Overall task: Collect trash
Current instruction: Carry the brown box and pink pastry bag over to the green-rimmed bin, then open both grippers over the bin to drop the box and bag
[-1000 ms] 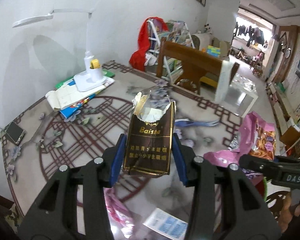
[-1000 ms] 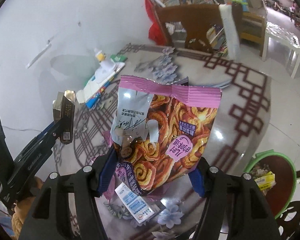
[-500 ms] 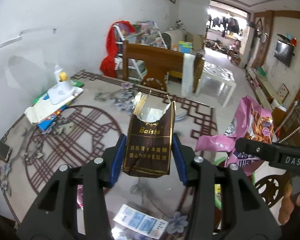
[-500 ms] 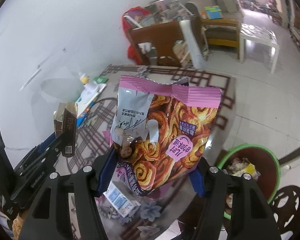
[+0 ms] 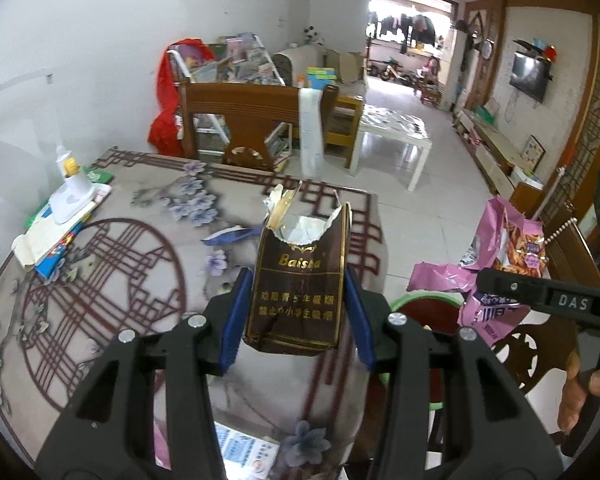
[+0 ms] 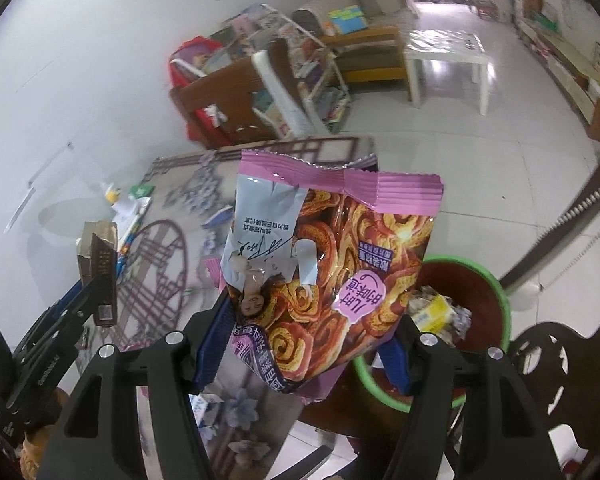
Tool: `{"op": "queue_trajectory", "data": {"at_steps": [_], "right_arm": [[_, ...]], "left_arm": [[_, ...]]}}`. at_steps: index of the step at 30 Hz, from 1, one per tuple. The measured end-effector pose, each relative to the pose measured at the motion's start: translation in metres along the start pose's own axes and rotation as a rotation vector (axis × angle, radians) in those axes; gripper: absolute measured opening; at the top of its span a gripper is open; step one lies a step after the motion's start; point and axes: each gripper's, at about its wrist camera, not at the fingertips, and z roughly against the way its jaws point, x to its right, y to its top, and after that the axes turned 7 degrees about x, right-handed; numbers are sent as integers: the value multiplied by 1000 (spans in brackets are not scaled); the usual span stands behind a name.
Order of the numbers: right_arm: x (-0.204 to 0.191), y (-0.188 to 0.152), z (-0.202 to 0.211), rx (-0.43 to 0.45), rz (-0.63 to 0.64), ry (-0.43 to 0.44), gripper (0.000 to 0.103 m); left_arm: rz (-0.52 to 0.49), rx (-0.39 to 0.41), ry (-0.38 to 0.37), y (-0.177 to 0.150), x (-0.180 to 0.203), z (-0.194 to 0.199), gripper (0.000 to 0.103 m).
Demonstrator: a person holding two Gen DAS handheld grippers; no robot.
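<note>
The left tongs (image 5: 296, 312) are clamped on a torn, light, crushable cigarette pack (image 5: 300, 280) above the surface's 4 o'clock edge, while the right tongs (image 6: 308, 348) pinch the flimsy, slippery snack bag (image 6: 332, 264) low, just short of the bin (image 6: 484, 304).

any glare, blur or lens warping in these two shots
Left wrist view: fisheye bends the walls and dark corners vignette; the bright doorway is blown out; the torn brown cigarette pack is sharp. Right wrist view: the white floor glares near the white low table; the green-rimmed trash bin looks slightly smeared, while the pink snack bag stays crisp.
</note>
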Motion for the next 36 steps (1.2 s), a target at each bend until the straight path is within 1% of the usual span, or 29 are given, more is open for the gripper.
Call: {"op": "queue_trajectory", "data": {"at_steps": [6,10,15,22,27,28,29,30,32,34,36], "right_arm": [[26,-7,5,-8,-46,-53,63],[52,-12,7,-23,-93,-112,64],[82,-21,13,-36,-159,-162,64],[104,-31,15,-63,-184,-204,64],[112,-33,11,-79,-192,-215,66],[112,-33,10,-79,-190,-218,72],[112,-33,10,-68,-186,-223,74],[113,-34,11,-59,-183,-228,76],[115,-35,11,-45,-178,-240,79],[118,-35,10,-37,-180,-258,82],[120,-36,10,-32,-190,-260,82]], "left_arm": [[-70,-16,-65,-1,34,-14,44],[-99,-51,-136,-6,56,-30,44],[-135,-96,-205,-14,86,-47,44],[-189,-127,-256,-19,120,-62,44],[-209,-148,-282,-21,132,-73,45],[-208,-150,-292,-21,136,-73,46],[-206,-151,-305,-20,138,-75,50],[-203,-150,-312,-20,139,-76,61],[-193,-141,-318,-18,139,-78,76],[-180,-134,-317,-17,138,-77,77],[-173,-134,-312,-17,136,-76,81]]}}
